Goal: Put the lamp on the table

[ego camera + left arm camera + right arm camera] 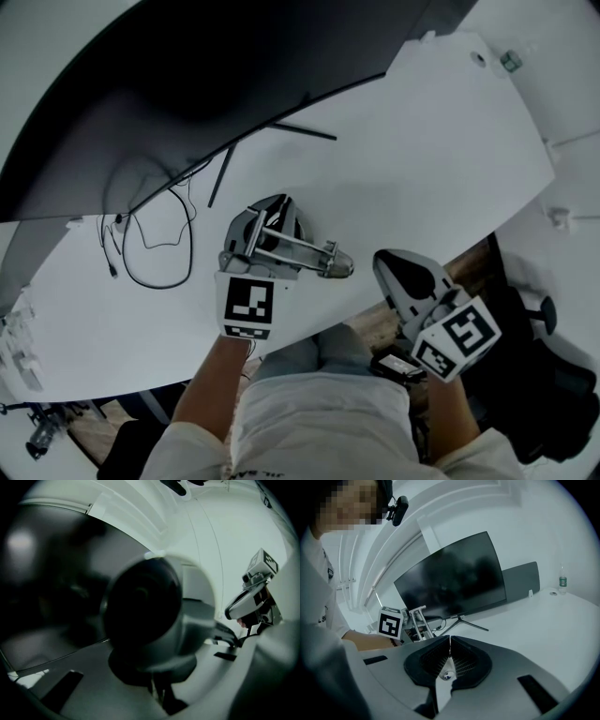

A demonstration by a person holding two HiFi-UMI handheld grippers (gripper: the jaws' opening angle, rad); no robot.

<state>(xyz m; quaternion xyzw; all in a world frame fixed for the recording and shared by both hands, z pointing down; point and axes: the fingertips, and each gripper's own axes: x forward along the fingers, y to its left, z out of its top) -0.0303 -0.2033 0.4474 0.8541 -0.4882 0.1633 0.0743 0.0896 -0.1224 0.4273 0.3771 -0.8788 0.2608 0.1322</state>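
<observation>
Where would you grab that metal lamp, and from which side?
Take the lamp by its thin metal rods, coming from the table edge nearest the person. The rods are slim enough for two jaws; the round end looks too wide. The left gripper grips it from there.

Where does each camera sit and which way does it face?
Head view: on the head, steeply down at the table; forearms, left gripper, right gripper show.
Left gripper view: along its jaws, shut on the lamp; right gripper beyond.
Right gripper view: along its shut, empty jaws toward the monitor; person's torso at left.
Shared: monitor, in head and right gripper views.
</observation>
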